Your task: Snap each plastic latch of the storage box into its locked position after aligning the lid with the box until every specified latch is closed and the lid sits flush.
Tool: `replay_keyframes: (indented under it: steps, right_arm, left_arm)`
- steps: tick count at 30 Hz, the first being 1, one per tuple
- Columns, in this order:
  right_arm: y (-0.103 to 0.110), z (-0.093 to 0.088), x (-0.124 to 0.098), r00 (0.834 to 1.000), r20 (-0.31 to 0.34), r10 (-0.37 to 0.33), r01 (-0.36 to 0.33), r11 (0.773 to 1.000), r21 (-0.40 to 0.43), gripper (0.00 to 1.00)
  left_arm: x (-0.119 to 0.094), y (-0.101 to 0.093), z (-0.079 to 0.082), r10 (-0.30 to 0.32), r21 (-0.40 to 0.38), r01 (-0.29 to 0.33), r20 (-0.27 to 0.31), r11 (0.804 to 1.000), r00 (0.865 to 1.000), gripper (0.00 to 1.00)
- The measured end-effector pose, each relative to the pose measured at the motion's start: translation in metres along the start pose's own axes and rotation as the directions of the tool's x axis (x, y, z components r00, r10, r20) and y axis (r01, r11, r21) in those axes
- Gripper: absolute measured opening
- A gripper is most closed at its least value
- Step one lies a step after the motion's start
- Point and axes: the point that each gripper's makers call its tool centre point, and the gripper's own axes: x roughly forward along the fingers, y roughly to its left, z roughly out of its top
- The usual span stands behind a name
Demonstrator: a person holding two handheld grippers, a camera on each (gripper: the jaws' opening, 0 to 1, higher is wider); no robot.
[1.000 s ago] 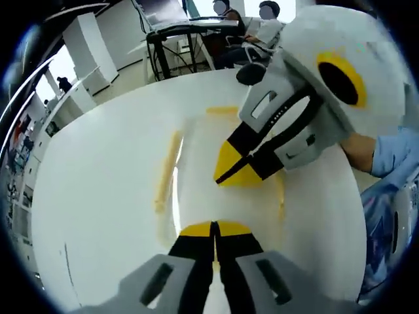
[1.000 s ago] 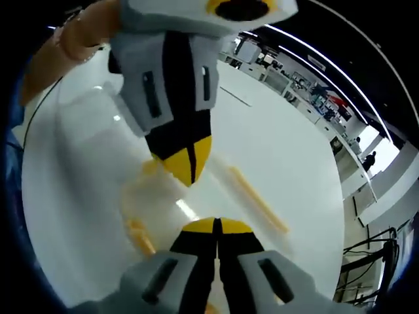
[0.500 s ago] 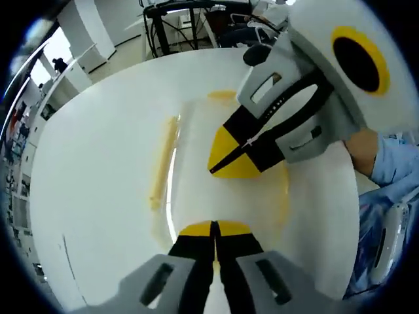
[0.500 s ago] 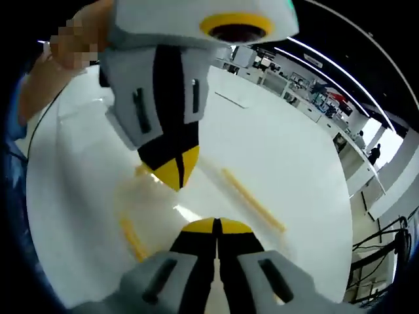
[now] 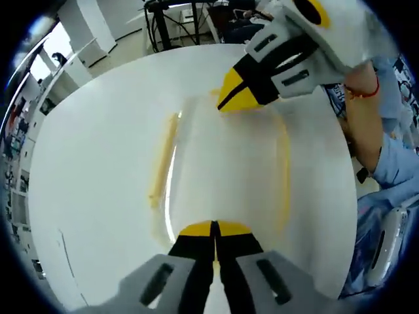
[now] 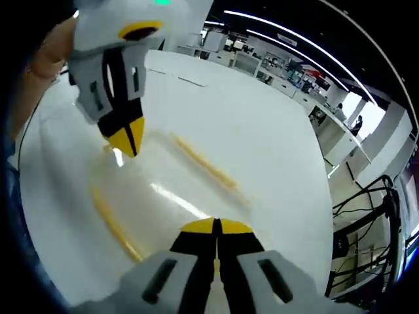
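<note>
Latching is under way: the clear storage box (image 5: pixel 222 163), lid on, is lying on the white counter (image 5: pixel 98 196). The left gripper (image 5: pixel 213 229) and right gripper (image 6: pixel 216 226), jaws pressed together and empty, are poised at opposite ends; pressing the end latches looks next.

The left gripper view is looking down and forward along its own closed jaws over the near end of the clear storage box (image 5: pixel 222 163) on the white table (image 5: pixel 91 163), close above it. The right gripper view is facing back from the opposite end of the storage box (image 6: pixel 163 190), equally close. Both are sharing the box, the table (image 6: pixel 262 144), and each other's gripper (image 5: pixel 230 98) (image 6: pixel 126 139).
</note>
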Motion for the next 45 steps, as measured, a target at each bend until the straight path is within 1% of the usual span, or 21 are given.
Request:
replay_keyframes:
  steps: [1, 2, 4, 7, 10, 14, 15, 16, 17, 23, 28, 32, 36, 41, 43, 45]
  right_arm:
    - [-0.002, 0.002, -0.004, 1.000, 0.013, 0.001, -0.001, 1.000, 0.004, 0.00]
    - [-0.003, 0.002, -0.005, 1.000, 0.012, -0.005, 0.005, 1.000, 0.006, 0.00]
    - [-0.007, 0.001, -0.007, 1.000, 0.005, -0.011, 0.011, 1.000, 0.008, 0.00]
    - [-0.008, 0.000, -0.008, 1.000, 0.008, 0.005, -0.005, 1.000, 0.023, 0.00]
    - [-0.012, -0.012, -0.008, 1.000, -0.028, -0.012, 0.012, 1.000, 0.019, 0.00]
    - [-0.015, -0.026, -0.008, 0.999, -0.045, 0.010, -0.008, 0.999, 0.050, 0.00]
    - [-0.019, -0.021, -0.009, 1.000, -0.013, -0.007, 0.008, 0.999, 0.050, 0.00]
    - [-0.017, -0.021, -0.013, 1.000, -0.012, 0.016, -0.015, 0.998, 0.066, 0.00]
    - [-0.014, -0.023, -0.015, 0.999, -0.020, 0.036, -0.035, 0.996, 0.078, 0.00]
    - [-0.011, -0.023, -0.020, 0.999, -0.025, 0.028, -0.026, 0.998, 0.063, 0.00]
    - [-0.009, -0.023, -0.019, 0.999, -0.037, 0.019, -0.017, 0.999, 0.043, 0.00]
    - [-0.009, -0.022, -0.017, 0.998, -0.067, 0.015, -0.013, 1.000, 0.024, 0.00]
    - [-0.008, -0.023, -0.016, 0.995, -0.103, 0.013, -0.012, 1.000, 0.007, 0.00]
    - [-0.007, -0.022, -0.013, 0.986, -0.166, 0.003, -0.010, 0.999, -0.042, 0.00]
    - [-0.009, -0.022, -0.012, 0.980, -0.197, -0.002, -0.013, 0.997, -0.074, 0.00]
    - [-0.009, -0.021, -0.011, 0.977, -0.211, -0.001, -0.016, 0.997, -0.081, 0.00]
  left_arm:
    - [0.000, 0.000, -0.001, -0.013, -0.013, 0.013, 0.011, 1.000, 1.000, 0.00]
    - [0.000, 0.000, -0.001, -0.018, -0.018, 0.018, 0.015, 1.000, 1.000, 0.00]
    - [-0.001, -0.002, -0.002, -0.025, -0.013, 0.025, 0.023, 1.000, 0.999, 0.00]
    - [0.000, -0.003, -0.001, -0.025, -0.006, 0.025, 0.025, 1.000, 0.999, 0.00]
    - [-0.001, -0.003, -0.001, -0.023, -0.005, 0.023, 0.025, 1.000, 0.999, 0.00]
    - [-0.001, -0.004, -0.001, -0.027, -0.009, 0.027, 0.028, 1.000, 0.999, 0.00]
    - [-0.001, -0.004, -0.001, -0.029, -0.010, 0.029, 0.030, 1.000, 0.999, 0.00]
    - [-0.001, -0.004, -0.002, -0.033, -0.013, 0.033, 0.032, 0.999, 0.999, 0.00]
    - [-0.002, -0.005, -0.001, -0.036, -0.017, 0.036, 0.033, 0.999, 0.999, 0.00]
    - [-0.002, -0.005, -0.001, -0.037, -0.016, 0.037, 0.038, 0.999, 0.999, 0.00]
    - [-0.003, -0.005, 0.000, -0.033, -0.010, 0.034, 0.043, 0.999, 0.999, 0.00]
    - [-0.004, -0.005, 0.000, -0.040, -0.007, 0.041, 0.065, 0.999, 0.997, 0.00]
    - [-0.005, -0.006, 0.001, -0.026, 0.007, 0.026, 0.079, 1.000, 0.996, 0.00]
    - [-0.005, -0.004, 0.003, -0.022, 0.008, 0.021, 0.083, 1.000, 0.996, 0.00]
    - [-0.005, -0.004, 0.003, -0.024, 0.006, 0.024, 0.080, 1.000, 0.996, 0.00]
    - [-0.005, -0.004, 0.003, -0.023, 0.007, 0.023, 0.075, 1.000, 0.997, 0.00]
